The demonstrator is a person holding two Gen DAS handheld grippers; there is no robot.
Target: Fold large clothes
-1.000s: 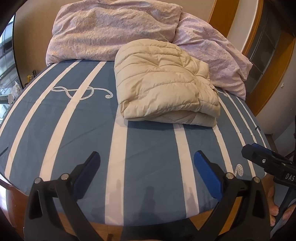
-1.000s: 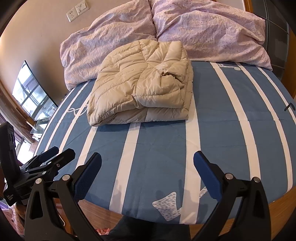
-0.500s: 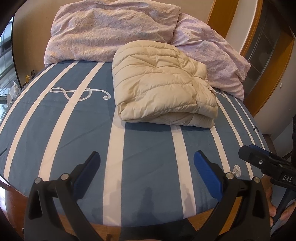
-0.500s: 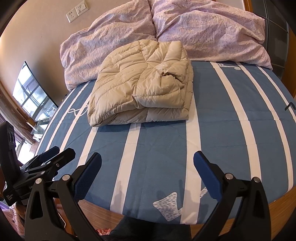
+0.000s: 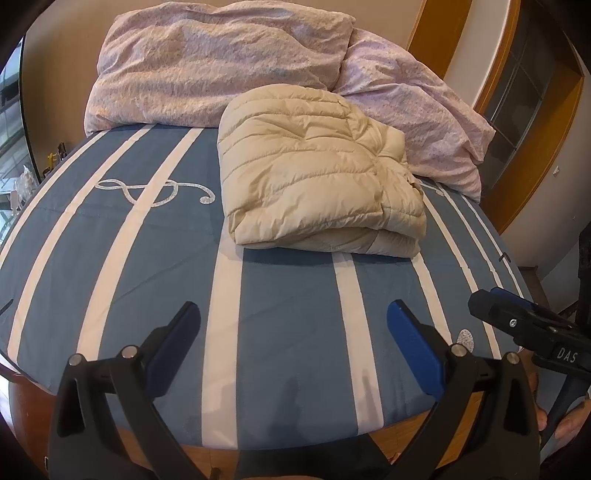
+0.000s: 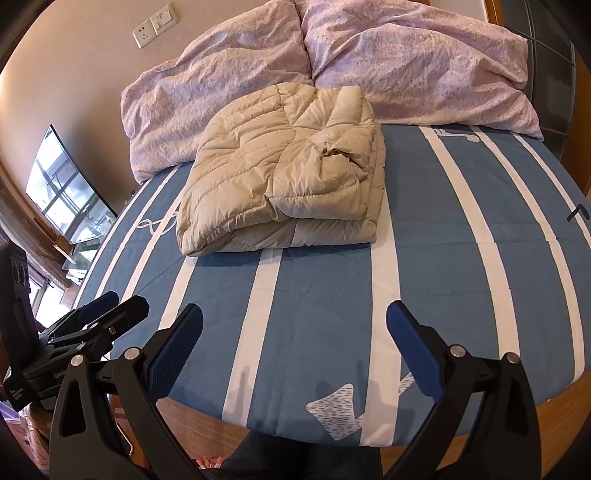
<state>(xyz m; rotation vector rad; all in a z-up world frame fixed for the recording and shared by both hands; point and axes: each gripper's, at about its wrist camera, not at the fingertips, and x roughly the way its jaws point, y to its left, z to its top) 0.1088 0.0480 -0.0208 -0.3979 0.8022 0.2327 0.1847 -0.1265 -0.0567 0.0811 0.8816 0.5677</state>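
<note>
A beige quilted puffer jacket [image 5: 317,188] [image 6: 284,177] lies folded into a thick rectangle on the blue, white-striped bed cover [image 5: 277,291] [image 6: 325,284], toward the pillows. My left gripper [image 5: 293,332] hovers open over the bed's near edge, well short of the jacket, nothing between its blue pads. In the right wrist view my right gripper [image 6: 295,336] is also open and empty, equally far from the jacket. Each gripper shows in the other's view: the right one [image 5: 524,328] at the right edge, the left one [image 6: 92,321] at the lower left.
Two crumpled lilac pillows [image 5: 221,62] [image 6: 406,62] fill the head of the bed behind the jacket. A wooden bed frame [image 6: 207,421] rims the near edge. A wooden-framed door [image 5: 532,92] stands right, a window [image 6: 62,192] left, wall sockets [image 6: 155,24] above.
The left wrist view has shifted slightly, so the jacket sits a little further left and lower in it. The jacket itself has not moved; both grippers stay open.
</note>
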